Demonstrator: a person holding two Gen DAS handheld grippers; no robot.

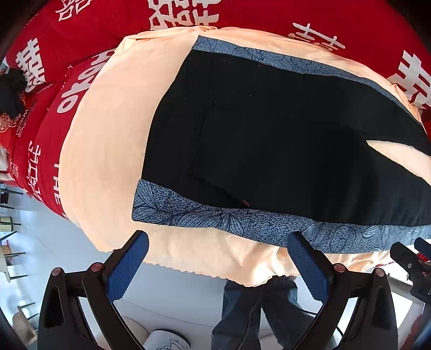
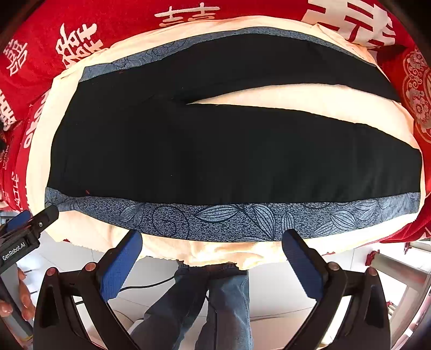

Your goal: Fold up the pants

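Note:
Black pants [image 1: 269, 129] with blue leaf-patterned side stripes lie flat and spread on a cream cloth [image 1: 107, 140]. The waist is at the left, and the two legs [image 2: 296, 150] run to the right with a gap between them. My left gripper [image 1: 218, 242] is open and empty, just short of the near blue stripe [image 1: 242, 220] by the waist end. My right gripper [image 2: 212, 239] is open and empty, just short of the same stripe [image 2: 215, 218] at mid-leg. The left gripper also shows at the left edge of the right wrist view [image 2: 40, 218].
The cream cloth lies on a red cover with white characters [image 1: 107, 24]. The near cloth edge [image 2: 215, 258] overhangs the table. The person's jeans-clad legs [image 2: 215, 301] stand below. A metal frame [image 2: 398, 266] is at the right, chairs [image 1: 10, 237] at the left.

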